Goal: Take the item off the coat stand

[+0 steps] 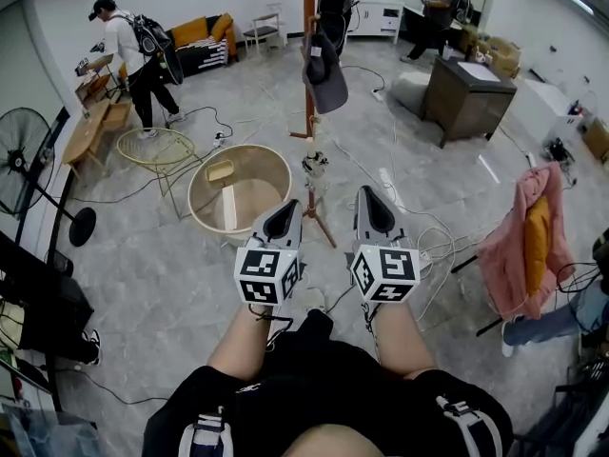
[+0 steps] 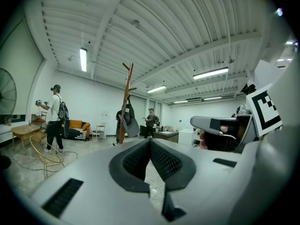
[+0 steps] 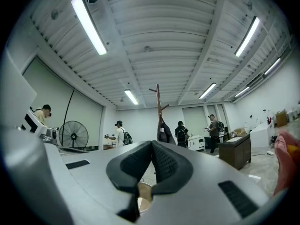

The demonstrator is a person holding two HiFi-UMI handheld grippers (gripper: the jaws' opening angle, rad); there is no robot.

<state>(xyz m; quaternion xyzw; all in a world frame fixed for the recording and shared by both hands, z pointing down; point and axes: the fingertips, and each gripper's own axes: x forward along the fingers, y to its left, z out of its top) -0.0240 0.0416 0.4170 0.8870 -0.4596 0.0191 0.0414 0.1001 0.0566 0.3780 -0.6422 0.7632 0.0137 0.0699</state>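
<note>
A tall wooden coat stand [image 1: 309,55] rises from the grey floor well ahead of me. A dark grey item [image 1: 324,80], like a cap or small bag, hangs from it. Both grippers are held low in front of my body, side by side and far short of the stand. My left gripper [image 1: 287,208] is shut with nothing between its pads. My right gripper [image 1: 369,196] is shut and empty too. In the left gripper view the stand [image 2: 125,102] and the item [image 2: 131,123] show beyond the closed gripper [image 2: 150,142]. The right gripper view shows the stand [image 3: 158,106] and item [image 3: 164,133] past its gripper [image 3: 152,145].
A round wooden tub [image 1: 217,219] sits on the floor left of my path, with a yellow wire chair [image 1: 155,148] behind it. Cables [image 1: 400,193] trail across the floor. A dark desk [image 1: 468,95] stands at the right, a pink jacket [image 1: 528,241] nearer. A fan [image 1: 23,165] stands at the left. Several people work around the room.
</note>
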